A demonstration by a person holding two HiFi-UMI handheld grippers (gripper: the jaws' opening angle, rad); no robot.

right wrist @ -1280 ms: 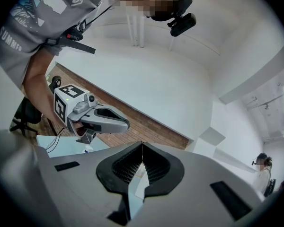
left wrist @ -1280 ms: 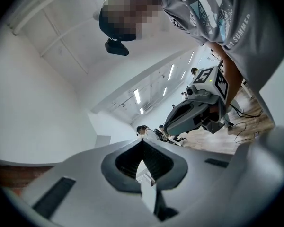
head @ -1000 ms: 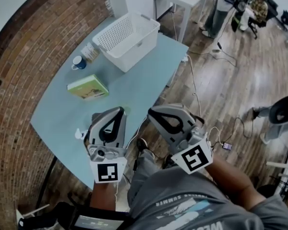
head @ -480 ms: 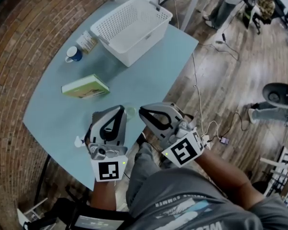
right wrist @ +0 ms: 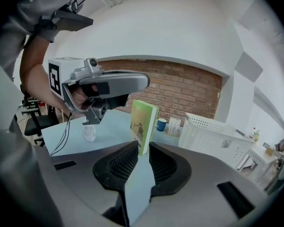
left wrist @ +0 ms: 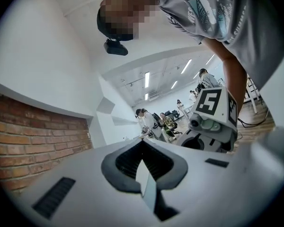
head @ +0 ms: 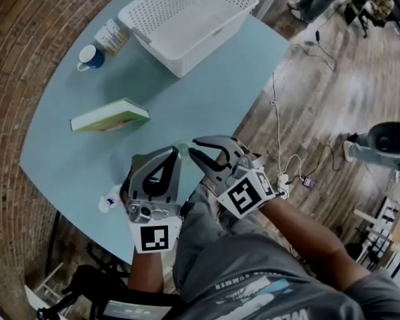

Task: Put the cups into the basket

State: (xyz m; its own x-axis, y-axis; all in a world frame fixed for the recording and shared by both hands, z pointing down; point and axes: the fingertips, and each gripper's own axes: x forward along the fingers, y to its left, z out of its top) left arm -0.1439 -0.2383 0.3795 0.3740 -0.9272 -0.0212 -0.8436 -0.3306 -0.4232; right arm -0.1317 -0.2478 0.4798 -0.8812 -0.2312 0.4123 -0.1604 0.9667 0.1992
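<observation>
A blue cup [head: 90, 57] stands at the far left of the pale blue table [head: 187, 99], beside a white perforated basket [head: 193, 15] that holds nothing I can see. A small clear cup [head: 110, 199] sits at the near table edge, left of my left gripper [head: 165, 153]. Another pale cup [head: 181, 149] shows between the two grippers. My right gripper [head: 197, 145] points left over the near edge. Both have their jaws together with nothing held. The right gripper view shows the blue cup [right wrist: 161, 124], the basket [right wrist: 217, 136] and the clear cup [right wrist: 89, 133].
A green book [head: 110, 115] lies mid-table, also visible in the right gripper view as a green book [right wrist: 144, 124]. A small carton [head: 111, 35] stands by the blue cup. Cables [head: 273, 112] trail on the wooden floor to the right. People sit far off.
The grippers have drawn closer together at the near table edge, and the right one has swung left. The head view has tilted, so table and basket sit higher in frame.
</observation>
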